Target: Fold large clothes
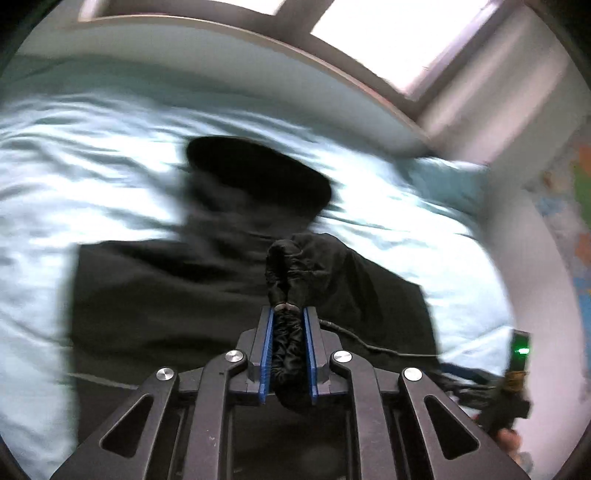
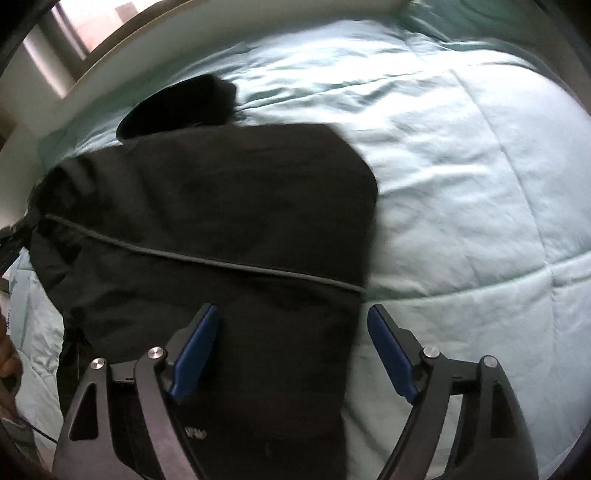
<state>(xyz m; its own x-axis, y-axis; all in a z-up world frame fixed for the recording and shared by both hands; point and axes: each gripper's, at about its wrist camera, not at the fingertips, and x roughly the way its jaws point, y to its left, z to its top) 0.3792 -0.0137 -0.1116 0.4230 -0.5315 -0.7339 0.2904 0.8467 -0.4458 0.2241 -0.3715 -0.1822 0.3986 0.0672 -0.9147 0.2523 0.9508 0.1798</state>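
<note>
Step in hand, by judgement: a side fold of the black jacket (image 2: 207, 206), with one gathered elastic cuff (image 1: 286, 266) carried across the body. Left gripper (image 1: 289, 314): jaws closed on the bunched cuff, fabric pinched between the blue pads (image 1: 266, 354) and protruding beyond the tips. Right gripper (image 2: 291, 314): jaws spread wide, nothing between them, poised over the lower part of the garment near its right-hand edge. Jacket spread on the pale blue quilt (image 2: 461, 184) of the bed, body lying mostly flat, hood (image 2: 177, 103) at the far end toward the headboard (image 1: 258, 55) and window (image 1: 406, 33). Long axis from the near hem away to the hood, roughly in line with both cameras' forward view; hood end pointed away from the operator. Thin grey cord (image 2: 207, 260) lay across the body, transverse to that axis. Both views motion-blurred, so fine creases and exact sleeve layout not determinable. Next move, by judgement: lay the held cuff down across the chest panel so the sleeve lies within the body outline, release, then close the right jaws on the near hem or side edge for the following fold. Care required to avoid dragging the body panel off square.
</note>
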